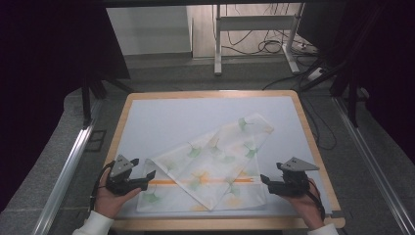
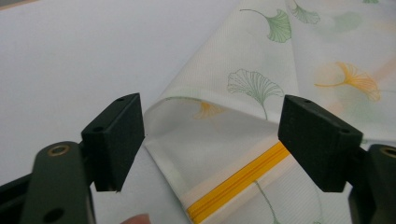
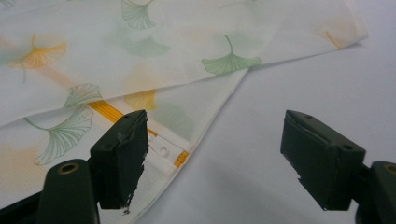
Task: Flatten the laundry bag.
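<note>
— Where's the cloth [image 1: 210,166] sitting right now?

— On the pale surface [image 1: 161,117], toward its near edge. It's folded over on a diagonal, one corner reaching toward the far right corner, and an orange stripe [image 1: 169,182] runs along the lower layer, parallel to the near edge.

— And your tongs?

— I have the left tongs [image 1: 147,177] at the cloth's left end, jaws spread wide and holding nothing. In the left gripper view the folded corner [image 2: 161,105] lies between them, not pinched. The right tongs [image 1: 266,180] sit just off the cloth's right end, equally wide and empty (the left jaw overlaps the hem in the right gripper view, but I can't tell whether it touches).

— Why flank it like that?

— My guess: each side lines up with an end of the stripe, so both can take hold evenly and the fabric moves without skewing.
</note>
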{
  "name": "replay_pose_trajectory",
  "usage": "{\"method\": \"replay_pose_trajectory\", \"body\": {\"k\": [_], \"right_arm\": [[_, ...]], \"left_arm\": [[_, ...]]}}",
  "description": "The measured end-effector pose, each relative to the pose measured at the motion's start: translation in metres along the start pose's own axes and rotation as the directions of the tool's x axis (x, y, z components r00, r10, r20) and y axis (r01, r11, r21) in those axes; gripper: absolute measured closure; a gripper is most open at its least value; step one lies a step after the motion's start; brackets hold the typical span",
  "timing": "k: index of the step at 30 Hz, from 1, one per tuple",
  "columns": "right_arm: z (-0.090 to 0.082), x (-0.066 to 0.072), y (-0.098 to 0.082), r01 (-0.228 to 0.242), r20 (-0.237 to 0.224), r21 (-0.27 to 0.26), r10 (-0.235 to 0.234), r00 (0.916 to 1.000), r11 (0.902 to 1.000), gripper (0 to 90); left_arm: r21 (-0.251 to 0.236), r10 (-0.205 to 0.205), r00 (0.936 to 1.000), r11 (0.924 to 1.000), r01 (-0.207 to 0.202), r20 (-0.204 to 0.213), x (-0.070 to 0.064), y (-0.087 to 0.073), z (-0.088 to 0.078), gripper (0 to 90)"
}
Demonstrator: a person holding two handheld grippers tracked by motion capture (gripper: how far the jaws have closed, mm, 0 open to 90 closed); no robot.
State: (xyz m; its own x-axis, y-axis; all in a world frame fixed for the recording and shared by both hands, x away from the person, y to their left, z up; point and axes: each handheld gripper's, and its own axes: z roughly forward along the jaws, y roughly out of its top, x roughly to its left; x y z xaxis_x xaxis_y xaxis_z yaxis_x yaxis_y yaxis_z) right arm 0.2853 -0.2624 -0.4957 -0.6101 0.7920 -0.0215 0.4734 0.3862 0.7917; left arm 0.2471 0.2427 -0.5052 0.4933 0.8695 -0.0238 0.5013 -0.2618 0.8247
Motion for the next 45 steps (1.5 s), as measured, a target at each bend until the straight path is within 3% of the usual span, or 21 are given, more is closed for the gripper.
{"method": "replay_pose_trajectory", "body": {"k": [8,9,15,19,26,30,35,45], "right_arm": [[-0.001,0.004,0.001,0.000,-0.043,-0.006,0.000,0.9991,1.0000,37.6],[-0.001,0.006,0.001,0.001,-0.080,-0.004,-0.001,0.9968,1.0000,42.3],[0.000,0.009,0.002,0.016,-0.111,0.023,-0.013,0.9937,0.9996,51.6],[0.002,0.011,0.001,0.038,-0.138,0.042,-0.031,0.9899,0.9984,68.5],[0.004,0.012,0.000,0.067,-0.183,0.060,-0.055,0.9815,0.9959,84.5],[0.004,0.014,0.000,0.073,-0.188,0.061,-0.060,0.9803,0.9955,86.1],[0.007,0.017,0.000,0.087,-0.193,0.066,-0.072,0.9785,0.9940,86.7],[0.013,0.026,-0.001,0.108,-0.229,0.097,-0.083,0.9699,0.9895,88.8]], "left_arm": [[0.039,0.017,0.9998,0.9991,-0.017,0.014,-0.005,0.001,0.003,25.8],[0.040,0.020,0.9996,0.9990,-0.021,0.018,-0.005,0.001,0.003,25.9],[0.027,0.030,0.9990,0.9991,-0.031,0.033,-0.008,0.002,0.001,25.9],[0.035,0.039,0.9985,0.9986,-0.041,0.039,-0.011,0.002,0.003,25.9],[0.047,0.047,0.9980,0.9977,-0.049,0.043,-0.014,0.002,0.006,24.6],[0.045,0.052,0.9973,0.9975,-0.054,0.051,-0.017,0.003,0.006,24.2],[0.048,0.085,0.9937,0.9949,-0.088,0.073,-0.029,0.005,0.009,23.7],[0.066,0.160,0.9763,0.9831,-0.171,0.146,-0.063,0.014,0.022,23.0]]}}
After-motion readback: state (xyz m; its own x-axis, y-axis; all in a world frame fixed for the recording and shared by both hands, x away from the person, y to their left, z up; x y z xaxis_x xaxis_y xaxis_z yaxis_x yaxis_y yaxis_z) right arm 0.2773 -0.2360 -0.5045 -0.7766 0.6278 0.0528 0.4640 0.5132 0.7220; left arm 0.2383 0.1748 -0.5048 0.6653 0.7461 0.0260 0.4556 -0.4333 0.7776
